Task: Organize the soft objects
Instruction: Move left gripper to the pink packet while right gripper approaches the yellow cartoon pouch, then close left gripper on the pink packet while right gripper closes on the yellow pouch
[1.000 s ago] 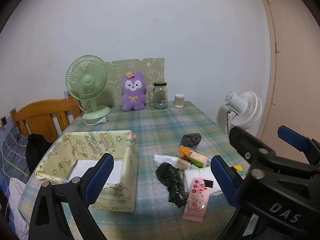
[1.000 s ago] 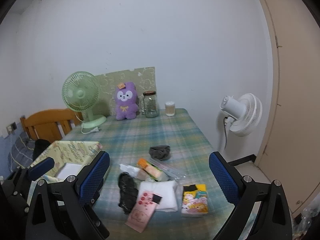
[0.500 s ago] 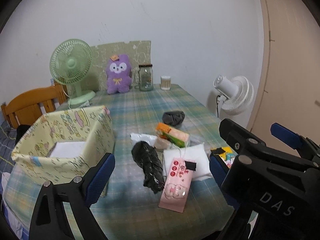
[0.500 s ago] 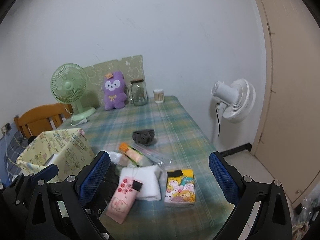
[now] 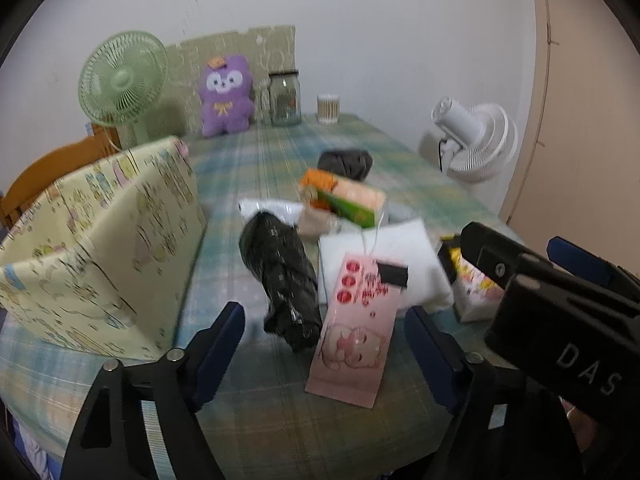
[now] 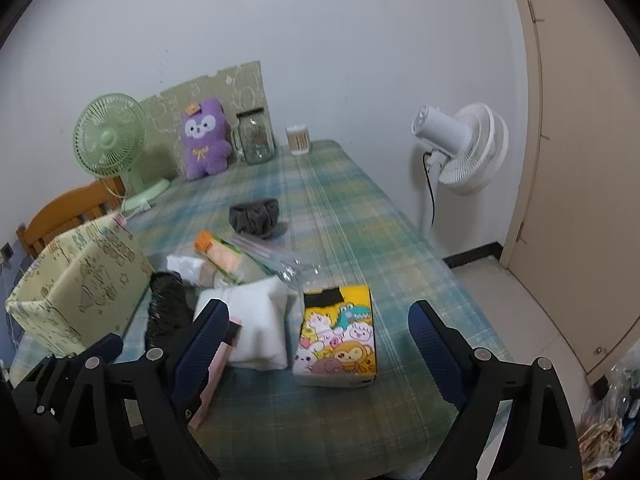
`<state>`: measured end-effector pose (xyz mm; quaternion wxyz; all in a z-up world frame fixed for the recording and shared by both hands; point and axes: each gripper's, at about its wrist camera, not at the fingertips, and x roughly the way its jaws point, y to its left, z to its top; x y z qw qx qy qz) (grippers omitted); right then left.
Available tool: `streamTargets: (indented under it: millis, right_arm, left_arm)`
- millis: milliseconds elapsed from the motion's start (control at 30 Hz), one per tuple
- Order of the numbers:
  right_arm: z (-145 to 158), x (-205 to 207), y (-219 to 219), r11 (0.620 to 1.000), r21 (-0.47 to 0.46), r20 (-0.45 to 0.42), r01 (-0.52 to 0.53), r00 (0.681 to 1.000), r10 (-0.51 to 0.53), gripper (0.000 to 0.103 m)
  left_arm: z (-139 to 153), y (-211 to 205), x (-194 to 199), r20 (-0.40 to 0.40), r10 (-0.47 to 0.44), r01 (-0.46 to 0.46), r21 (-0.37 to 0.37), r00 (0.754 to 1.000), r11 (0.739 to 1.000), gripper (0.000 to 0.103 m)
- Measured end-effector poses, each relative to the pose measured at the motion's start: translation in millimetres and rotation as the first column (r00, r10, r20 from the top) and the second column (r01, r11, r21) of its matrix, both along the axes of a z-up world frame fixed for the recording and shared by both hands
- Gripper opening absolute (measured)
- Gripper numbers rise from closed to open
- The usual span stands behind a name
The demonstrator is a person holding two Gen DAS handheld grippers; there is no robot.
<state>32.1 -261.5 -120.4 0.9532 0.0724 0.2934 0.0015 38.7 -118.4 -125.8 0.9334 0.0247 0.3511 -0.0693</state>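
A pile of soft packs lies on the plaid table (image 5: 264, 160): a pink pack (image 5: 354, 328), a black bundle (image 5: 280, 268), a white pad (image 5: 384, 256), an orange-green pack (image 5: 344, 198) and a dark grey bundle (image 5: 346, 162). A yellow cartoon pack (image 6: 338, 334) lies to their right. A pale yellow fabric box (image 5: 100, 248) stands at the left. My left gripper (image 5: 324, 350) is open and empty just before the pink pack. My right gripper (image 6: 320, 346) is open and empty, low over the yellow cartoon pack and white pad (image 6: 260, 324).
At the table's far end stand a green fan (image 5: 122, 80), a purple plush (image 5: 226, 96), a glass jar (image 5: 285, 98) and a small cup (image 5: 328, 108). A white floor fan (image 6: 460, 148) stands right of the table. A wooden chair (image 6: 68, 212) is at the left.
Both grippers have moved forward and down toward the pile, which now looks larger and nearer. Both stay open and empty.
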Motion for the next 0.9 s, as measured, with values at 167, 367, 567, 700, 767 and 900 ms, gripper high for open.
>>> streamTargets:
  millis: [167, 367, 567, 700, 767, 900]
  right_arm:
    - [-16, 10, -2, 1.0, 0.011, -0.05, 0.004, 0.999, -0.004, 0.09]
    - [-26, 19, -3, 1.0, -0.009, -0.083, 0.003, 0.997, -0.004, 0.085]
    - [-34, 24, -4, 1.0, 0.002, -0.109, -0.01, 0.994, 0.01, 0.076]
    - [-36, 23, -3, 0.999, 0.018, -0.114, -0.032, 0.993, 0.034, 0.059]
    - [-34, 22, -3, 1.0, 0.013, -0.113, -0.026, 0.993, 0.027, 0.054]
    - [-31, 19, -5, 0.999, 0.027, -0.108, -0.028, 0.994, 0.031, 0.051]
  left_arm:
    - [-12, -7, 3, -0.046, -0.029, 0.029, 0.009, 0.999, 1.0, 0.077]
    - [-20, -10, 5, -0.066, -0.027, 0.028, 0.013, 0.997, 1.0, 0.065]
    - [-19, -13, 4, -0.063, -0.036, 0.037, 0.013, 0.997, 0.999, 0.054]
    - [-18, -13, 6, -0.067, -0.035, 0.036, 0.013, 0.997, 0.999, 0.049]
    - [-18, -13, 6, -0.066, -0.034, 0.035, 0.016, 0.997, 0.999, 0.047]
    - [-17, -13, 5, -0.065, -0.036, 0.037, 0.015, 0.997, 0.999, 0.046]
